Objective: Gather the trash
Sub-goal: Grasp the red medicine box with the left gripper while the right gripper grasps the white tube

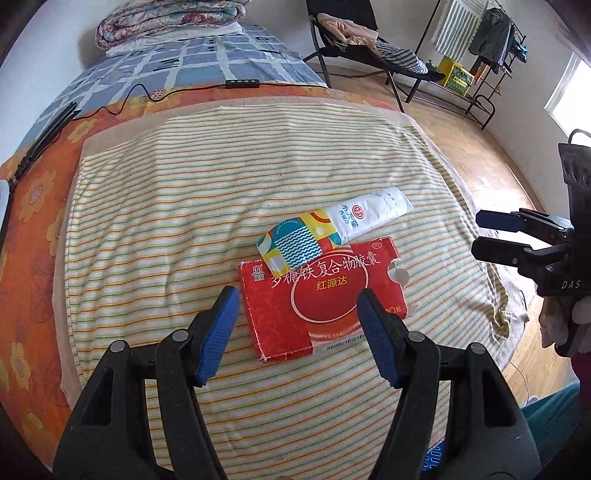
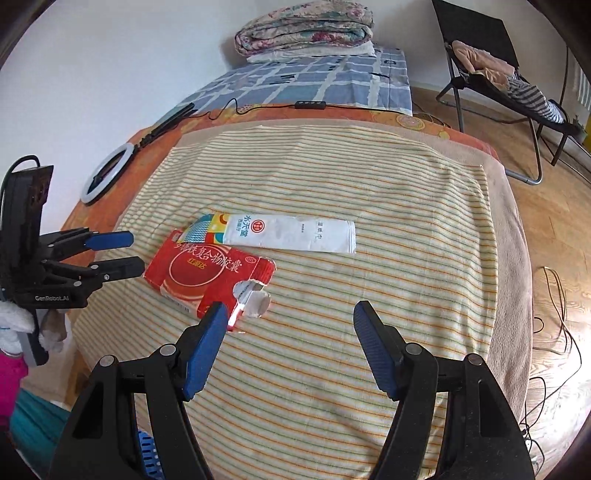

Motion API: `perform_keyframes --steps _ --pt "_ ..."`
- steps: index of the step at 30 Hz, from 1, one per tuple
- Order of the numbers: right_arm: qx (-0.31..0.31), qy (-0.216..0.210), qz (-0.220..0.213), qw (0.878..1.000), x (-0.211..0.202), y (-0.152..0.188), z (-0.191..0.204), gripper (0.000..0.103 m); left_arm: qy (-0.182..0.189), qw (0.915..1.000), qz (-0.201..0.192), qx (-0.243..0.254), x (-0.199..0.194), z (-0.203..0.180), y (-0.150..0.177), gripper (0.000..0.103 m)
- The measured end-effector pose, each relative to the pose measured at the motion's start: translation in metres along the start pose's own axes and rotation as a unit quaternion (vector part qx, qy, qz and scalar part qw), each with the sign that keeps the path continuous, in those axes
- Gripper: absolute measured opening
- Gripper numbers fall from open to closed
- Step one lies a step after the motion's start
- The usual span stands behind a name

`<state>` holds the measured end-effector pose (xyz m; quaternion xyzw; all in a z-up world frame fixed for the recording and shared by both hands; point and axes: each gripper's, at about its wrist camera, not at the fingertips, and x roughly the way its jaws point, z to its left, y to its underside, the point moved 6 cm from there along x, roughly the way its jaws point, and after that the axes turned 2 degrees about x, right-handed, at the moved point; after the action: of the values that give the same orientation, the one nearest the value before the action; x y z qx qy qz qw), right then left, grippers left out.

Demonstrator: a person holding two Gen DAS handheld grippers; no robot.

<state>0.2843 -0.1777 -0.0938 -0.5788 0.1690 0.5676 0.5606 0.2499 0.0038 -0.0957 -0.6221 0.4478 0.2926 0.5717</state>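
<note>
Trash uncollected: red box (image 1: 317, 299) and wet-wipe packet (image 1: 332, 230), overlapping, both lie on the striped towel (image 1: 184, 221). Left gripper (image 1: 297, 334) spread, straddling the box, not touching. Right gripper (image 2: 288, 345) spread, empty, just beside the box's torn flap.

Both cameras ride behind their own fingers and look forward and down onto the striped towel (image 1: 229, 192) spread over a bed. The left wrist view sits close above the red box (image 1: 317, 295), which lies between its blue pads. The right wrist view faces the same towel (image 2: 388, 192) from further to the right, with the red box (image 2: 207, 269) off to its left. Each view catches the other gripper at its edge: the right gripper (image 1: 491, 236) at the left view's right side, the left gripper (image 2: 122, 253) at the right view's left side. Both share the white wrapper (image 1: 332, 230), the folded quilt (image 1: 166, 18) and the black chair (image 1: 343, 33).
</note>
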Motion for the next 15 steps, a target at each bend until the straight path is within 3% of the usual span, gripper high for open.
perform_keyframes --steps 6,15 --pt "0.033 -0.045 0.007 0.998 0.044 -0.042 -0.005 0.070 0.014 0.9998 0.008 -0.009 0.024 0.012 -0.019 0.068" --pt "0.074 -0.079 0.030 0.994 0.097 -0.073 -0.011 0.070 0.048 0.9981 0.032 -0.022 0.054 0.022 -0.028 0.068"
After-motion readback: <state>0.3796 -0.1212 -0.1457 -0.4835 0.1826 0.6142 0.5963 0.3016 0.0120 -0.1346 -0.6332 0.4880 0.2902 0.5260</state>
